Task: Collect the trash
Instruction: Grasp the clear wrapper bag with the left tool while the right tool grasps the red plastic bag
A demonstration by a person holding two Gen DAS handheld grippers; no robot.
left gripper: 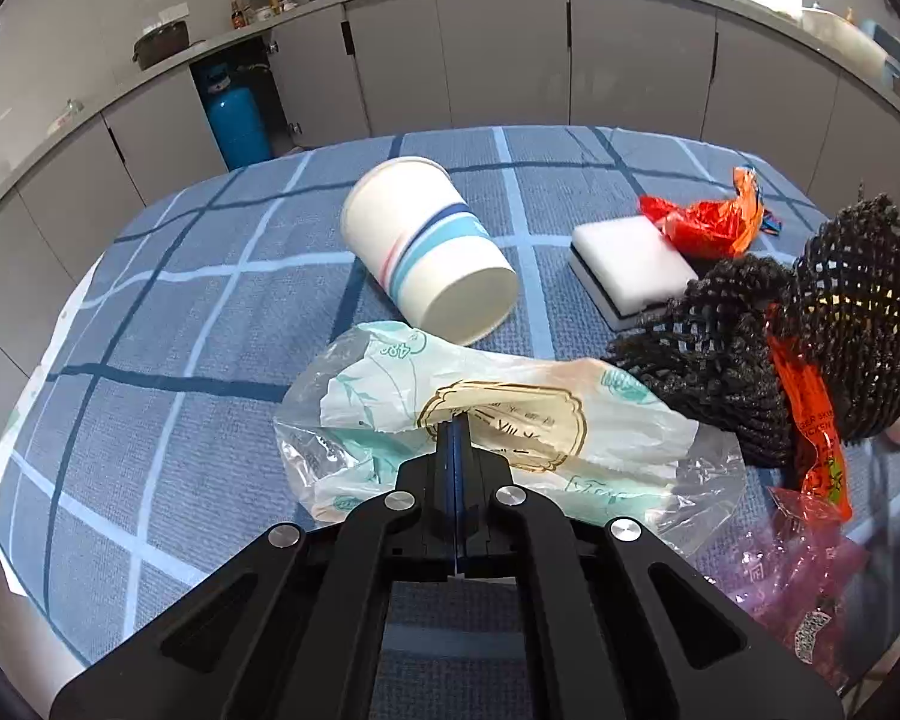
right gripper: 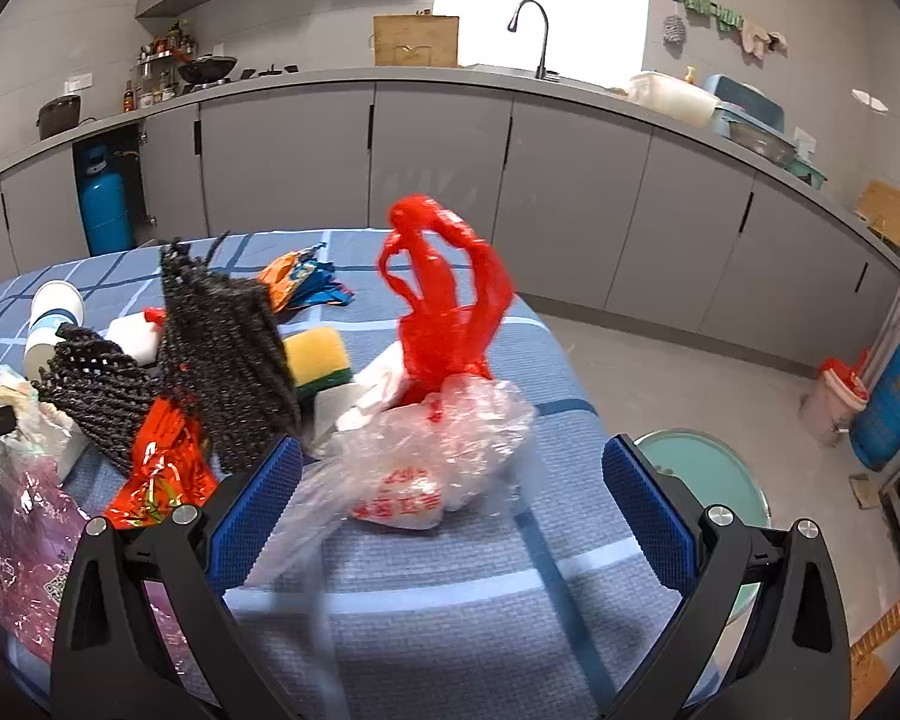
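My left gripper is shut on a clear plastic wrapper with green and gold print, which lies on the blue checked tablecloth. A paper cup lies on its side just beyond it. Black foam netting and an orange-red snack wrapper lie to the right. My right gripper is open over a crumpled clear plastic bag, which sits between its fingers. A red plastic bag stands behind it. The netting also shows in the right wrist view.
A white sponge, a yellow sponge, orange wrappers and a pink bag lie on the table. Grey kitchen cabinets run behind. A round glass stool and a blue gas cylinder stand right of the table.
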